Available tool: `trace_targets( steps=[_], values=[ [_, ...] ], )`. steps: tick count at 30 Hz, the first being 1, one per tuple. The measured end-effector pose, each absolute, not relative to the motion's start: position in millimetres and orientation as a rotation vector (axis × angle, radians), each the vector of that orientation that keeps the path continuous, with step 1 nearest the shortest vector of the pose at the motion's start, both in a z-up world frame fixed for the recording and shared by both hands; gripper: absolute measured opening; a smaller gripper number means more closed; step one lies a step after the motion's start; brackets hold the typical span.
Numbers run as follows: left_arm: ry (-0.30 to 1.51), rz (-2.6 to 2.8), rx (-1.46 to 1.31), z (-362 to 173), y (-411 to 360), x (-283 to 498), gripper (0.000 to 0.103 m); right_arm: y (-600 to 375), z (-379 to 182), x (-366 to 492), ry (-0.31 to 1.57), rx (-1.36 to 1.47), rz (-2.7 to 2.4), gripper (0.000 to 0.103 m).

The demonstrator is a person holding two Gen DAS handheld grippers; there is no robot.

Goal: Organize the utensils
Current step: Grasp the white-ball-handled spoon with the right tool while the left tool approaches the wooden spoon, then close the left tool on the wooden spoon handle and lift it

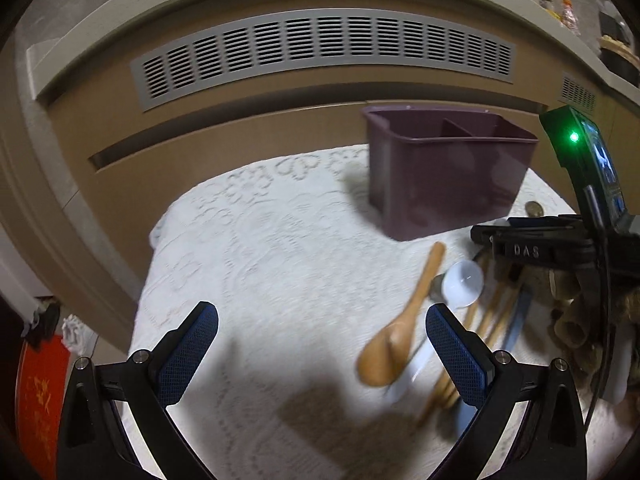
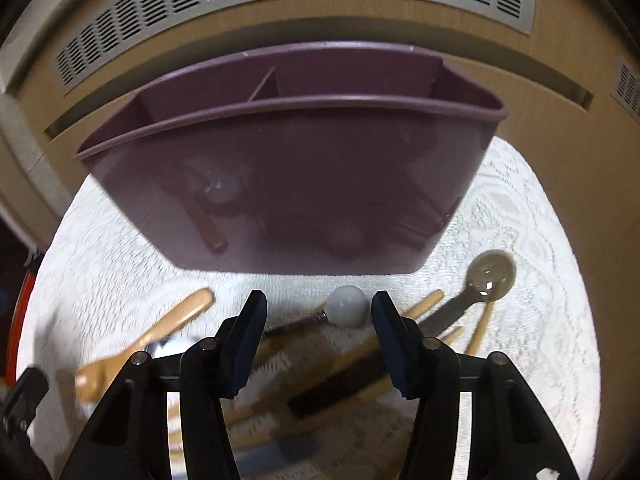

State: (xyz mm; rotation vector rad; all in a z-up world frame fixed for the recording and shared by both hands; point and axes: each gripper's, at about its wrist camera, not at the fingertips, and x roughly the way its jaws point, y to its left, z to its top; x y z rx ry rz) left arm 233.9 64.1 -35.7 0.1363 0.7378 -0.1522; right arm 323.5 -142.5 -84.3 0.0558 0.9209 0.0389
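Observation:
A purple two-compartment utensil holder (image 1: 448, 168) stands on a white lace cloth (image 1: 256, 248); it fills the upper right wrist view (image 2: 288, 184). A pile of utensils lies in front of it: a wooden spoon (image 1: 400, 332) (image 2: 148, 340), a white spoon (image 1: 460, 284), wooden sticks (image 1: 492, 312) (image 2: 352, 356), a metal spoon (image 2: 488, 276) and a white round-ended piece (image 2: 347, 306). My left gripper (image 1: 322, 344) is open and empty, left of the pile. My right gripper (image 2: 318, 340) is open and empty, low over the pile. The right gripper's body shows in the left wrist view (image 1: 560, 248).
A beige cabinet with a grey vent grille (image 1: 320, 48) stands right behind the cloth. The cloth's left edge (image 1: 152, 280) drops off to a red object (image 1: 40, 400) below. Shelf clutter (image 1: 612, 40) sits at the far right.

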Motion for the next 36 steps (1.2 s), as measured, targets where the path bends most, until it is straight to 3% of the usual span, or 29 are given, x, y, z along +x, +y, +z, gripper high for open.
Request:
trace_targets(
  steps=[3,4,7,19,21,24,31,36],
  values=[
    [0.739,-0.149,0.128,-37,74,230,0.102,-136,-90,329,0.921,0.055,0.028,0.048],
    [0.745,-0.165,0.124,-38,77,229,0.101,-134,-91,329,0.917,0.046,0.03,0.035],
    [0.766,-0.213,0.106,-43,77,228,0.095,-130,-89,329,0.906,0.029,0.076,0.021],
    [0.829,-0.466,0.156,-46,22,231,0.07,-171,-49,286,0.791,-0.007,0.165,0.02],
    [0.844,-0.479,0.182,-48,15,239,0.057,-183,-36,279,0.785,-0.003,0.176,0.02],
    [0.898,-0.474,0.158,-49,12,258,0.046,-188,-29,263,0.779,0.01,0.191,0.02],
    [1.006,-0.48,0.182,-56,-12,302,0.044,-198,-30,250,0.75,0.028,0.202,0.02],
    [1.056,-0.473,0.266,-65,-39,322,0.029,-201,-29,247,0.746,0.045,0.201,0.02]
  ],
)
